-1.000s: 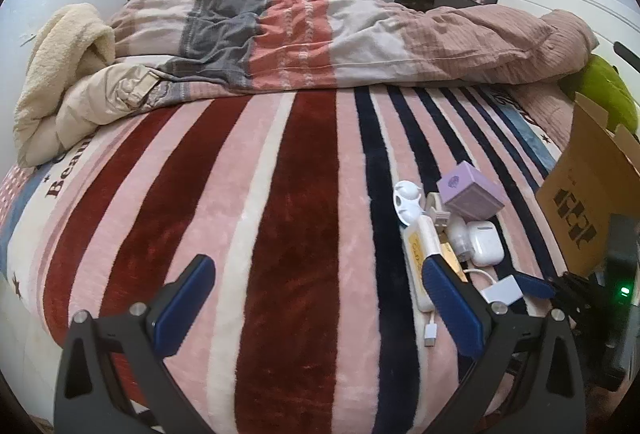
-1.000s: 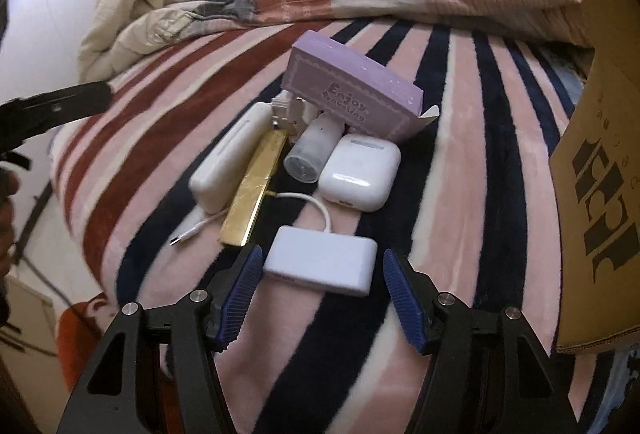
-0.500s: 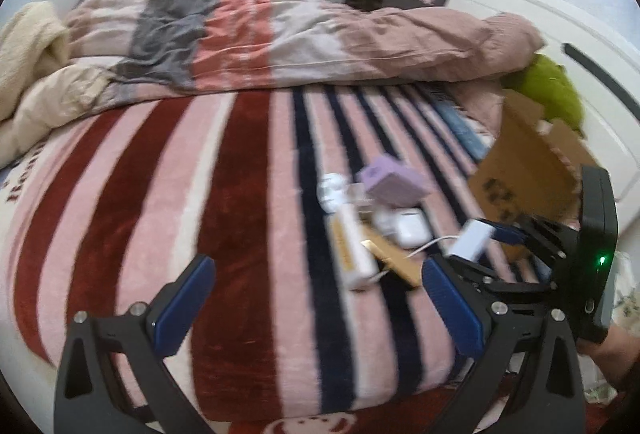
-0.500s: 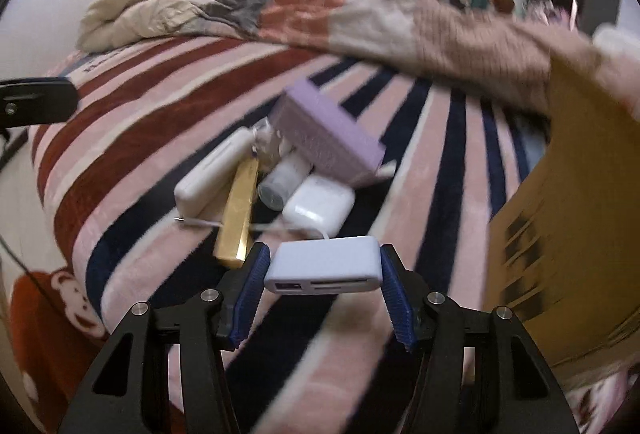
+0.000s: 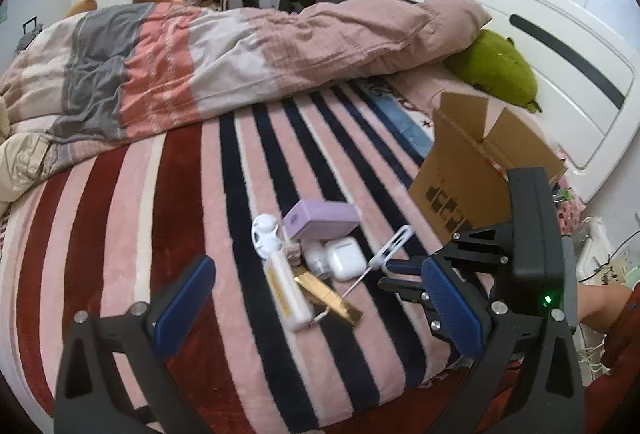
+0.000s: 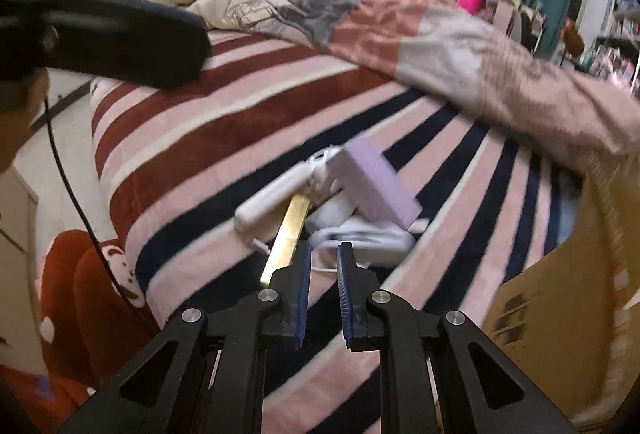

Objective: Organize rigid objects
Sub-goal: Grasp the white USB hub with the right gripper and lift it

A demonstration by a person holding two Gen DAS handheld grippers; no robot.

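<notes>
Fingers of your left gripper spread wide, nothing between, hovering above striped blanket. Your right gripper clamped narrow on white adapter, lifted off blanket with its cable trailing down to pile. Pile below: purple box, white earbud case, gold bar, long white stick, all touching. Cardboard box stands open near your right gripper, beside pile.

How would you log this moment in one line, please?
left gripper: open, empty | right gripper: shut on white hub, cable dangling | pile: on striped blanket
</notes>
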